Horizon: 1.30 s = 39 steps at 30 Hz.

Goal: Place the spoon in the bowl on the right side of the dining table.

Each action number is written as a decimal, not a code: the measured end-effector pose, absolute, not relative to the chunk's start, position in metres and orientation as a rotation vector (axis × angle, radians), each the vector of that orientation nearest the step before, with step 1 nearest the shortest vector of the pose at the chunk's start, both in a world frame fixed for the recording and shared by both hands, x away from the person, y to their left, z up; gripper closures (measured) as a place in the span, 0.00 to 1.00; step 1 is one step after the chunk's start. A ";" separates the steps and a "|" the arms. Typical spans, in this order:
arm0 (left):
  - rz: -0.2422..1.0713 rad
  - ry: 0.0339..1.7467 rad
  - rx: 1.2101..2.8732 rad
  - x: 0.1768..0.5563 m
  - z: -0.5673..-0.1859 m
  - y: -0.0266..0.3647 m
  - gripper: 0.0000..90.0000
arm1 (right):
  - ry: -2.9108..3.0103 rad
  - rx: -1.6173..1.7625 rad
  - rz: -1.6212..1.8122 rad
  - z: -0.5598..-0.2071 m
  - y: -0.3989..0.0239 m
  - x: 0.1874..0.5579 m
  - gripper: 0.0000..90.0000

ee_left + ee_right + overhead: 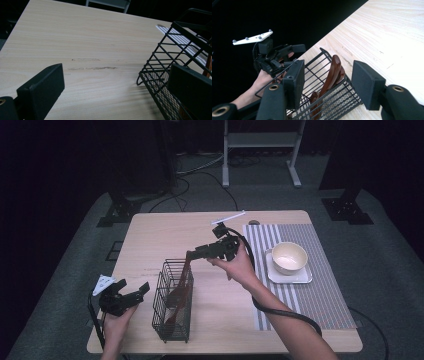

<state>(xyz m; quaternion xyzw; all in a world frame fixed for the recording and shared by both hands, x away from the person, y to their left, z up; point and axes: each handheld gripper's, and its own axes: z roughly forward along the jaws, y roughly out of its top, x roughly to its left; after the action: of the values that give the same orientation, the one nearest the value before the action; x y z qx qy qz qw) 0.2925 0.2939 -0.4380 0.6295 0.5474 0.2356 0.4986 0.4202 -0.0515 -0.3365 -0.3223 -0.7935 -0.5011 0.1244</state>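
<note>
The right gripper hangs above the far end of the black wire-mesh basket, jaws apart, pads clear of the dark brown wooden spoon handle rising between them. That glossy, rounded handle leans up out of the basket toward this gripper, its long axis running along the basket's length. The left gripper waits just left of the basket, jaws spread on nothing. Right of the basket, a cream bowl sits on a striped placemat.
</note>
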 end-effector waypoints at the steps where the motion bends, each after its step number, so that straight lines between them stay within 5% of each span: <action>1: 0.571 1.325 1.523 0.293 -0.438 0.294 0.00 | -2.314 -0.940 -1.458 -0.336 -0.051 0.421 0.49; 16: 0.571 1.325 1.521 0.292 -0.438 0.295 0.00 | -2.311 -0.949 -1.471 -0.338 -0.043 0.429 0.56; 39: 0.571 1.327 1.518 0.292 -0.437 0.296 0.00 | -2.329 -0.945 -1.480 -0.340 -0.035 0.429 0.84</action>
<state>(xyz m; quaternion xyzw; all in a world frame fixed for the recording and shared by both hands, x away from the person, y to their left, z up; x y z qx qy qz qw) 0.2919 0.2957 -0.4372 0.6274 0.5487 0.2360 0.4996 0.4289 -0.0349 -0.3403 -0.3220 -0.7934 -0.5042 0.1124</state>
